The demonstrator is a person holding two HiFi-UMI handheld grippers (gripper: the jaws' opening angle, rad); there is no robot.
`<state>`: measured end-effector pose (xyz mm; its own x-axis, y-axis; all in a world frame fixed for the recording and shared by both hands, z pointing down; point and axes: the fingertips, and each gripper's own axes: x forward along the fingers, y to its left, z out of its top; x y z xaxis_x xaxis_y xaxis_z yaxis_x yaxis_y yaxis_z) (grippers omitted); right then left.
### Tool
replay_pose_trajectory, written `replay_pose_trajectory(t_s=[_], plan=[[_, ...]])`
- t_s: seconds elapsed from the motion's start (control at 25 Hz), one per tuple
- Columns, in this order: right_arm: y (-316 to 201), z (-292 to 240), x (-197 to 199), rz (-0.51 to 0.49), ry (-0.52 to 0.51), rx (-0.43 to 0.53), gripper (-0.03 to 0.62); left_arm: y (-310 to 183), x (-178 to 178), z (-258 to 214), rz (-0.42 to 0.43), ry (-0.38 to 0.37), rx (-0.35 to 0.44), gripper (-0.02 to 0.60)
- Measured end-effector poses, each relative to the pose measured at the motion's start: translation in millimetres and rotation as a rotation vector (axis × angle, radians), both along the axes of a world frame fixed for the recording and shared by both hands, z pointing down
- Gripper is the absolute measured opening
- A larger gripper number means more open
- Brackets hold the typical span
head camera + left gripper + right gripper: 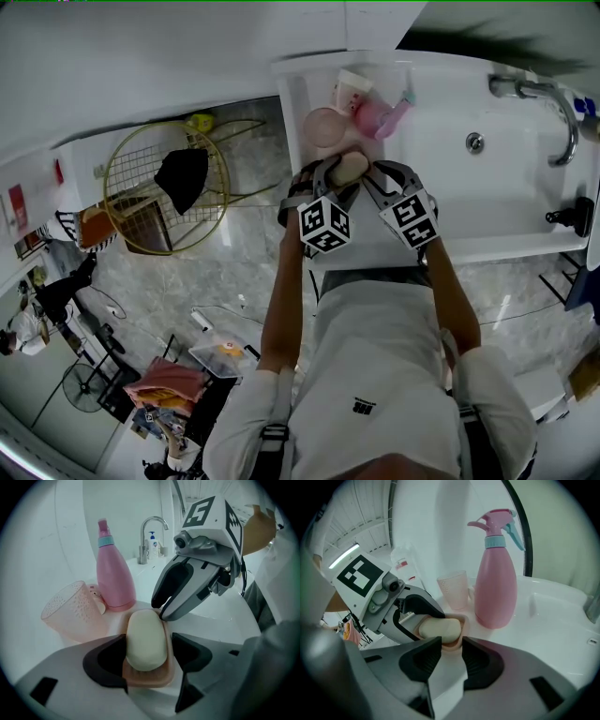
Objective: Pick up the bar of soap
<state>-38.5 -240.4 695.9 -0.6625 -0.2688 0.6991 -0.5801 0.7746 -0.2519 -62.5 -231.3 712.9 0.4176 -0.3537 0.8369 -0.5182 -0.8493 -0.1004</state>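
2 spread jaws of our left gripper straddle the bar of soap, which lies unpinched on its pink soap dish at frame centre. Our right gripper hovers empty, jaws parted. Next, we think: close above the dish rim, then lift.

The bar of soap is crowded above by the right gripper, at upper left by bottle and cup.
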Motion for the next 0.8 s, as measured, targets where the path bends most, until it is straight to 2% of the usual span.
replay_pose_trajectory(t_s=[0.12,0.2,0.36,0.64,0.8], plan=[[-0.5,-0.2,-0.1,0.010,-0.021,-0.001,0.149,0.3,-1.0,-0.9,0.010,-0.002,0.001,0.311],[-0.3,-0.5,1.8,0.020,-0.040,-0.006,0.147,0.0,-2.5,-2.5,0.013,-0.006,0.008,0.268],[0.8,-0.1,2.9,0.023,-0.036,-0.014,0.146,-0.1,-2.4,-4.8,0.014,0.005,0.015,0.259],[-0.6,-0.8,2.2,0.025,-0.035,-0.008,0.146,0.4,1.0,-19.1,-0.014,0.095,0.069,0.195],[2.6,-0.8,3.7,0.016,-0.032,-0.016,0.146,-5.1,-1.6,-27.1,-0.081,0.142,0.092,0.153]])
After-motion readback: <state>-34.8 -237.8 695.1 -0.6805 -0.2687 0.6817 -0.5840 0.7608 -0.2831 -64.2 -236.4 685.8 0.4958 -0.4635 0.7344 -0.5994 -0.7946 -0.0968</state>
